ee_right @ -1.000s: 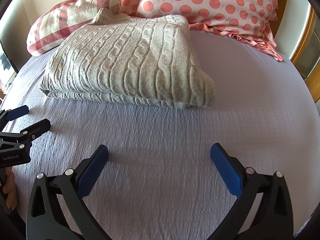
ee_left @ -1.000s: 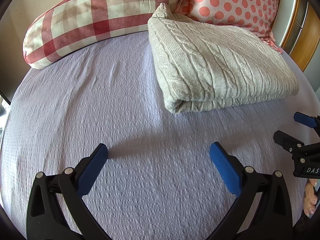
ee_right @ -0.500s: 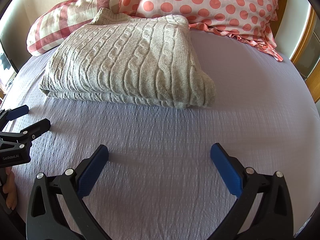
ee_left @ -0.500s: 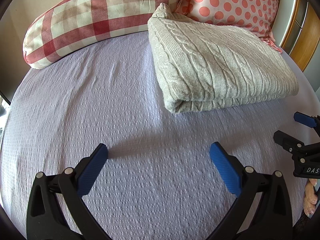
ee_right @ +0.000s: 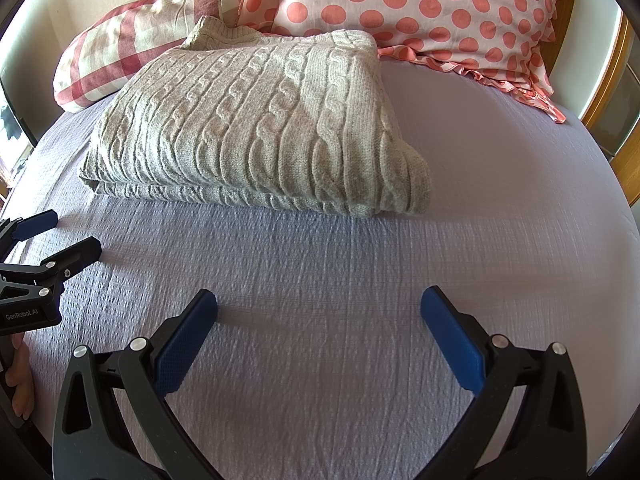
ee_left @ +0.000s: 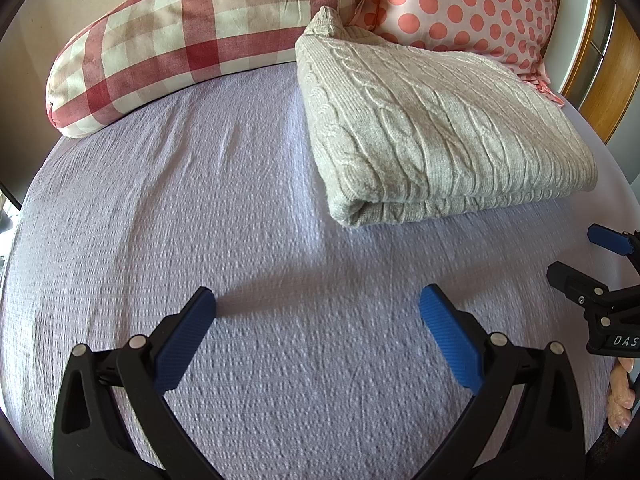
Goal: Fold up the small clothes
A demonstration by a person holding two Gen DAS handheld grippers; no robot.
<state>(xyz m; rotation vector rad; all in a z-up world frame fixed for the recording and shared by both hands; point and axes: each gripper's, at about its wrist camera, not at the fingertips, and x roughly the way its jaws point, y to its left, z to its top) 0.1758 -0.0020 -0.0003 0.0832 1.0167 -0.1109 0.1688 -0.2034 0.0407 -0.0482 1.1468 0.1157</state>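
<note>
A folded grey cable-knit sweater (ee_right: 256, 124) lies flat on the lavender bedsheet (ee_right: 360, 280), toward the head of the bed. Its long axis runs across the bed, and its cable ribs run from the near edge back toward the pillows. In the right wrist view the rounded fold sits at its near right corner, with the layered open edges along the near left side. Its far edge touches a red-and-cream checked pillow (ee_left: 180, 44) and a pink polka-dot pillow (ee_right: 420, 4) with a ruffled trim.

The left gripper (ee_left: 318, 312) hovers over bare sheet, near the sweater's fold corner but apart from it, blue pads spread wide, holding nothing. The right gripper (ee_right: 319, 312) is likewise spread wide and empty, just short of the sweater's near edge.

Writing reads "GenRobot.AI" on the left gripper's body in the right view; "DAS" shows on the right gripper's body, cut off at the frame edge.

A wooden bed frame (ee_left: 608, 92) shows at the right.
</note>
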